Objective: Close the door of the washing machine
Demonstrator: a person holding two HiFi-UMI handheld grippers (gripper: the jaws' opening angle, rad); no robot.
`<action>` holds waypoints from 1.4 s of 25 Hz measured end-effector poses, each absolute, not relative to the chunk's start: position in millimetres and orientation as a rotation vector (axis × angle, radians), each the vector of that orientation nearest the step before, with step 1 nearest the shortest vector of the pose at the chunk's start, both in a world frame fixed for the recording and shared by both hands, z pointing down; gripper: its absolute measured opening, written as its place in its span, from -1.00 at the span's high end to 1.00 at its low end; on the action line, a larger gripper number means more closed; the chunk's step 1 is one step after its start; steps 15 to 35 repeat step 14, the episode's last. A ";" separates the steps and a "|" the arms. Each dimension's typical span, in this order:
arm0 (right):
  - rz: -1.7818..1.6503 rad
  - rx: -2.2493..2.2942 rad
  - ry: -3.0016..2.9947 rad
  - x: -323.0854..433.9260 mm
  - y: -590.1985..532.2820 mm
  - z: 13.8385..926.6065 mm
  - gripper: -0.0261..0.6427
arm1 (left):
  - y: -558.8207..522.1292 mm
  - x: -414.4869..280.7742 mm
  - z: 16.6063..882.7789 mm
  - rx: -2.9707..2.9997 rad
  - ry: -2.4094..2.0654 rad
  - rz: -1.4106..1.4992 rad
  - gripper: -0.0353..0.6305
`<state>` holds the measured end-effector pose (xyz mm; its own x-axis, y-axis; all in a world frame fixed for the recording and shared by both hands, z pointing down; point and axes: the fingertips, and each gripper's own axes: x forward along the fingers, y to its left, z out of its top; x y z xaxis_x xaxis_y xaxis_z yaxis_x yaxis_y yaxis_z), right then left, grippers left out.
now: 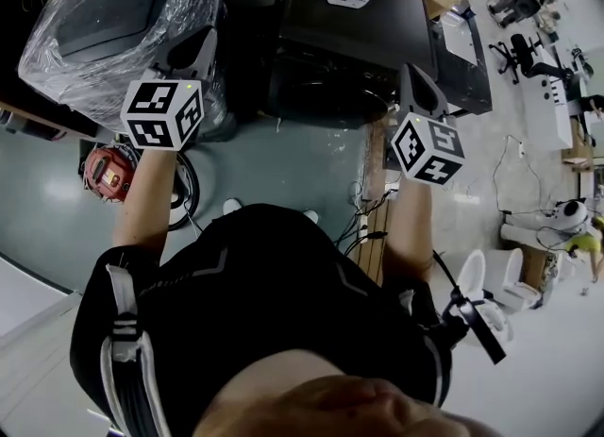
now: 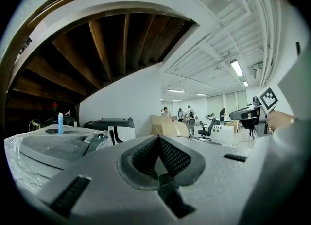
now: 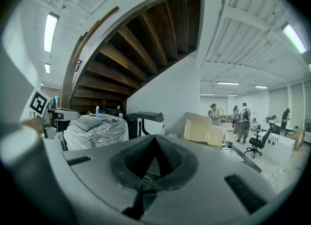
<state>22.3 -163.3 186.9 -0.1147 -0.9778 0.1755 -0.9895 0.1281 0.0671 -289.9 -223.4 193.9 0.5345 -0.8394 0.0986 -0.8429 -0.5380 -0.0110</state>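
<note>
Closure likely needs a steady, flat push: left tongs (image 2: 158,141) and right tongs (image 3: 154,140) both sit pinched together on nothing, while the black washing machine (image 1: 349,39) stands ahead between them, its door (image 3: 144,116) seemingly raised.

Black shirt (image 1: 274,265), white shoulder straps (image 1: 125,327)

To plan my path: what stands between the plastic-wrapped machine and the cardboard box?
A black machine stands between the plastic-wrapped machine and the cardboard box, in the right gripper view.
</note>
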 end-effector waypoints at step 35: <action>0.075 1.965 -2.211 21.2 -159.0 179.1 0.91 | -218.9 -287.7 190.9 2.734 -1.497 0.144 0.88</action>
